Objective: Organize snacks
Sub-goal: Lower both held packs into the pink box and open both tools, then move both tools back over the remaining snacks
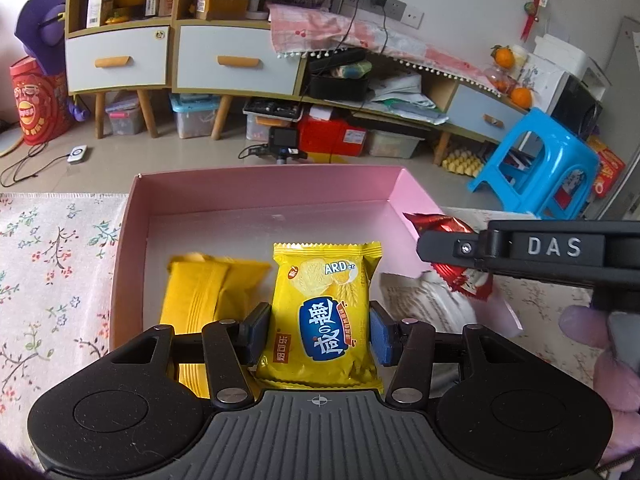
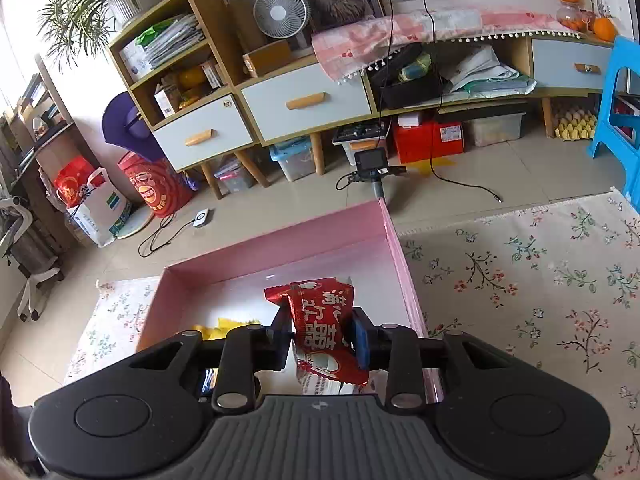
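Nearest in the left wrist view, the left claw (image 1: 318, 330) is clamped on a yellow cracker packet (image 1: 320, 312), blue pads pressing its two long edges, the packet hanging flat and face-up over the pink box (image 1: 264, 184). At about ten o'clock from it, a second yellow packet (image 1: 204, 296) already lies on the box floor, just beside the held one.

The right claw (image 2: 320, 338) grips a red snack packet (image 2: 324, 320) by its crumpled middle; in the left view this claw (image 1: 452, 248) sits at about two o'clock, over the box's right wall, with the red wrapper poking out on both sides.

Judging from this, the step in hand is lowering both packets into the box. To do it well, I would set the yellow packet down parallel to the one already there, touching or just beside it, and free the pads only once it rests on the floor so it does not flip. The red packet should first come inward of the right wall (image 2: 404, 276), toward nine o'clock, or it may catch the rim or fall onto the floral cloth (image 2: 520, 280) covering the desk.

Farther off, a cabinet with drawers (image 1: 120, 60) and a blue stool (image 1: 536, 160) stand well apart from the work.
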